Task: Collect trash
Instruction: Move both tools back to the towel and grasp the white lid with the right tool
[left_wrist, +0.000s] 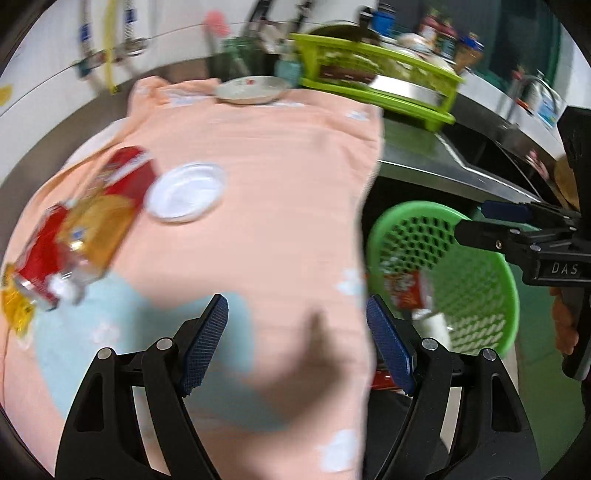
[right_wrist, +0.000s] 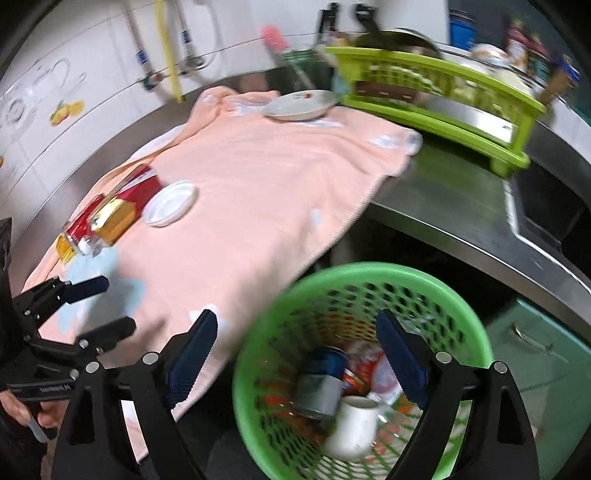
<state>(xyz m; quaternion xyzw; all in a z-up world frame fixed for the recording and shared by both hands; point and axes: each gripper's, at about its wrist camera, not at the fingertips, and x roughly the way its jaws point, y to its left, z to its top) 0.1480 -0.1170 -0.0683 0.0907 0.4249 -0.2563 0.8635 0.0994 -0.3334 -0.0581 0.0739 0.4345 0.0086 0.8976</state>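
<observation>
A green mesh basket (right_wrist: 369, 273) stands below the counter edge and holds a blue-grey can (right_wrist: 323, 384), a white cup (right_wrist: 354, 424) and wrappers. My right gripper (right_wrist: 297, 365) is open and empty above the basket's left rim. My left gripper (left_wrist: 297, 343) is open and empty over the peach towel (left_wrist: 266, 177). On the towel lie a red-and-gold snack bag (left_wrist: 92, 221), a crushed can (left_wrist: 40, 273) and a white plastic lid (left_wrist: 186, 192). The basket also shows in the left wrist view (left_wrist: 480, 295), with my right gripper (left_wrist: 469, 221) above it.
A white dish (right_wrist: 301, 105) sits at the towel's far end. A lime-green dish rack (right_wrist: 436, 92) stands on the steel counter (right_wrist: 443, 206) beside a sink (right_wrist: 546, 210). A teal cabinet (right_wrist: 535, 350) is right of the basket.
</observation>
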